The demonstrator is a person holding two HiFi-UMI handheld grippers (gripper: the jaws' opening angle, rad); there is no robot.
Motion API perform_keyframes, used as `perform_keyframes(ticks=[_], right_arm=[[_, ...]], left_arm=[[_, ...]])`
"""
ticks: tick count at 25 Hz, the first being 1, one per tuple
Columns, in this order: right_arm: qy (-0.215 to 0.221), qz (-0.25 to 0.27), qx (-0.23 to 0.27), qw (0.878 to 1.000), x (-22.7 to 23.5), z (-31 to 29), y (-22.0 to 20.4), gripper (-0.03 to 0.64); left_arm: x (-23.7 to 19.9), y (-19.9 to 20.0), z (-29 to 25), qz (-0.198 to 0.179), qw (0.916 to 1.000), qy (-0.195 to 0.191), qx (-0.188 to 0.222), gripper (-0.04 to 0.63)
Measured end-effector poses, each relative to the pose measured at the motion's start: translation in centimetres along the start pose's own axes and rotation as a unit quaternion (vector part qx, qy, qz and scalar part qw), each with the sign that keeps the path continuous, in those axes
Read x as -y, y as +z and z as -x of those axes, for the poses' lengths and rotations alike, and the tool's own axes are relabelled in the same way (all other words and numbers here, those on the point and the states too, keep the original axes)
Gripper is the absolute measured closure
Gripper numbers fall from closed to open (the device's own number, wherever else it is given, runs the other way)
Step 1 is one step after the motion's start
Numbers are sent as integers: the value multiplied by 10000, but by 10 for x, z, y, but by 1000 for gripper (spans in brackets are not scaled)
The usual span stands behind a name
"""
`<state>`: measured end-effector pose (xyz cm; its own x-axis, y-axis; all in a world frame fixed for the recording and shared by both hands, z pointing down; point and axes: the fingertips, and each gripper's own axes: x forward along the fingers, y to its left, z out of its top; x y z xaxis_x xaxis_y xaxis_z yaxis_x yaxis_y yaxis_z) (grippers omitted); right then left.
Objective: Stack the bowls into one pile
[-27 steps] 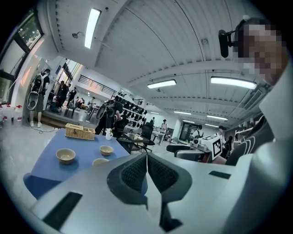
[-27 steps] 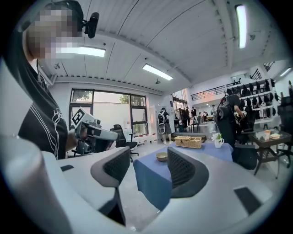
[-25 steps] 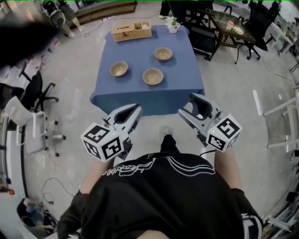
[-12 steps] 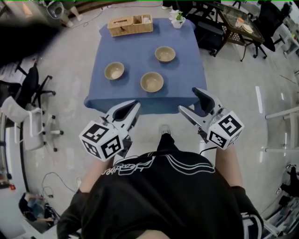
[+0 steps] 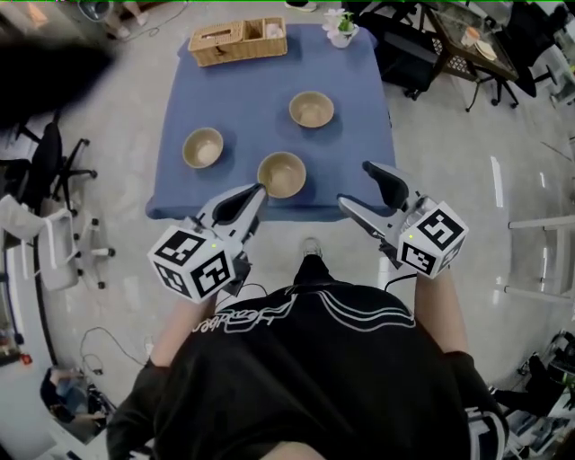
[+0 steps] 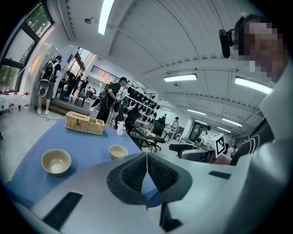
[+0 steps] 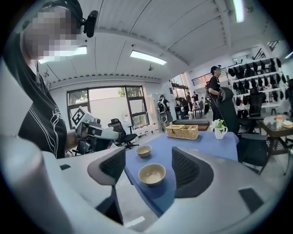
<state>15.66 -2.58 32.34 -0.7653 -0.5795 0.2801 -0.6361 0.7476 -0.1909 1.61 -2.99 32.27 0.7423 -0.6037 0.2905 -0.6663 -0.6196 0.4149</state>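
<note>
Three tan bowls stand apart on the blue-clothed table (image 5: 359, 135): one at the left (image 5: 203, 147), one near the front edge (image 5: 281, 174), one further back on the right (image 5: 312, 109). My left gripper (image 5: 257, 191) hovers just short of the front edge near the front bowl, its jaws shut on nothing. In the left gripper view its pads meet (image 6: 147, 157), with two bowls (image 6: 56, 161) (image 6: 118, 151) beyond. My right gripper (image 5: 358, 186) is open at the table's right front corner; its jaws have just been opening, with nothing between them. It looks at the front bowl (image 7: 152, 174).
A wicker basket (image 5: 238, 39) and a white mug with a plant (image 5: 342, 27) stand at the table's far edge. Office chairs (image 5: 54, 171) stand to the table's left, a dark table with chairs (image 5: 449, 45) at the far right. People stand in the background.
The person has stepped toward the table, so the bowls sit closer. Both grippers have moved forward to the table's front edge. The right jaws stand a little wider.
</note>
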Motion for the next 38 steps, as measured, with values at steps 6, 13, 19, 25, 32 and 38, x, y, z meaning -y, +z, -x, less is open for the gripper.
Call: perform_keyframes(ticks=[6,13,19,25,32,38], right_arm=[[115,-122,-82,9998,41,-22,3,301],[268,-265,-144,9992,84,-45,10,301],[390,-254,-298,9985,117,-66,11,301],[254,-142,-508,9983,149,-84,3,301],[-110,-156,-895,9958,186,-115,-22,302],[-319,-372,-1158,9921,214,-138,-47,302]], left_arm=[[-25,11,-38,83,9999,113,-63,568],[-47,20,-74,175,9994,255,-121,568],[-67,29,-102,235,9986,457,-119,568],[-84,30,-123,313,9977,596,-103,568],[-107,26,-138,348,9962,780,-164,569],[-121,20,-147,425,9952,858,-204,568]])
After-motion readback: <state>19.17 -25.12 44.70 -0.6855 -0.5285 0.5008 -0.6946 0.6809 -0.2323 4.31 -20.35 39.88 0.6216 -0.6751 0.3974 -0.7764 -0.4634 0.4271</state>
